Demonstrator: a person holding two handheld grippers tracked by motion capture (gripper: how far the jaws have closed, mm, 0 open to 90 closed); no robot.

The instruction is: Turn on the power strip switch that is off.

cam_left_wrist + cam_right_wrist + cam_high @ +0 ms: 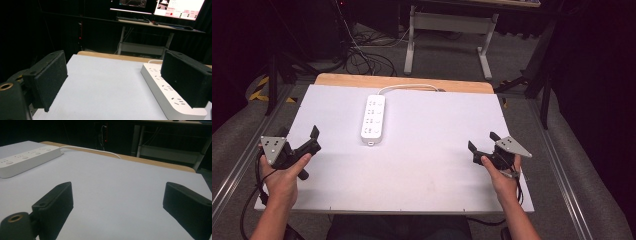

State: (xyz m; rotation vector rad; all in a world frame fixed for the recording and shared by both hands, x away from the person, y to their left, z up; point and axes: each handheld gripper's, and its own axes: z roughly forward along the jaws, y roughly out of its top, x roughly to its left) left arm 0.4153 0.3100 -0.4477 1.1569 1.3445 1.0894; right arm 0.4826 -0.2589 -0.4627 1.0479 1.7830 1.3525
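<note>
A white power strip point(373, 119) lies lengthwise on the white board point(427, 165), left of centre towards the far edge. Its white cable point(409, 87) loops off the back. My left gripper point(311, 150) hovers at the board's left edge, open with nothing in it. In the left gripper view the power strip point(160, 86) lies ahead on the right, partly behind the right jaw of the wide-apart gripper point(115, 85). My right gripper point(482, 141) is over the board's right side, open and holding nothing. In the right gripper view the gripper point(120, 207) faces bare board, with the power strip point(27, 160) far left.
The board rests on a wooden table point(362, 80) between metal rails point(562, 165). A desk with white legs point(484, 55) and tangled floor cables point(362, 57) sit beyond the far edge. Lit monitors point(180, 8) glow in the dark background.
</note>
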